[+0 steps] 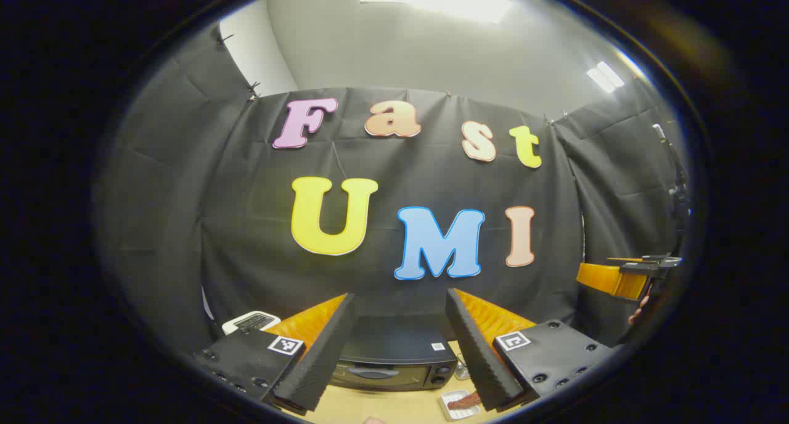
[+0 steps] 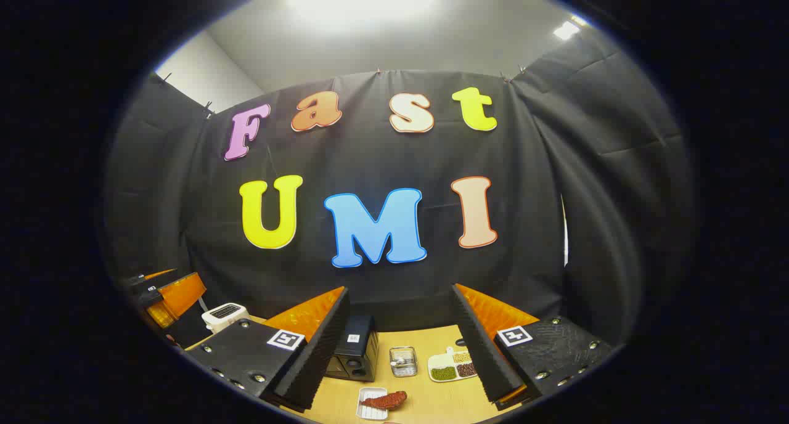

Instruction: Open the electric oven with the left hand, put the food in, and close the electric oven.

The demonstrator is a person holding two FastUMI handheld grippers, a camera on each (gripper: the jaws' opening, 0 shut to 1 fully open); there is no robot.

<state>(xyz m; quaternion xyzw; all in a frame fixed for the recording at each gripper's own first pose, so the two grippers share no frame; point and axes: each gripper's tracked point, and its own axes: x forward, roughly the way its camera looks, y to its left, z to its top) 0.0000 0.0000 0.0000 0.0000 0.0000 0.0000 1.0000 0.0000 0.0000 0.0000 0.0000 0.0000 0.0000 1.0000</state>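
Both grippers hover high, jaws wide apart and empty, oven shut.
Lower the left gripper [image 1: 400, 350] squarely onto the oven [image 1: 394, 365] door handle [image 1: 374, 373]; right gripper [image 2: 400, 350] waits above the food [image 2: 385, 400].

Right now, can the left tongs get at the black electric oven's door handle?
Probably yes. The left tongs are open and aimed at the black electric oven, its door shut and its handle facing them. Nothing lies between; the white tray of reddish food sits off to the side.
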